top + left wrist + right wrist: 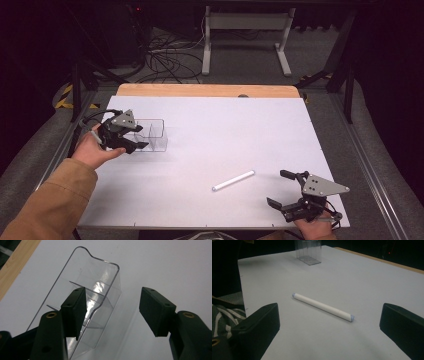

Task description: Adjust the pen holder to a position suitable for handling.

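Clear plastic box point(151, 134) sits far left on bench point(225, 130), left tool point(131, 141) spread around its near wall. White tube point(233, 180) lies near right tool point(283, 191), spread, apart.

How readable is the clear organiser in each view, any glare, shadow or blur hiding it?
High view: the clear organiser reads only as faint outlines on the white table, surroundings dark. Left gripper view: sharp, bright glare streaks on its dividers, left gripper open with one jaw overlapping it. Right gripper view: dim, organiser far off and cropped at the top, white tube crisp.
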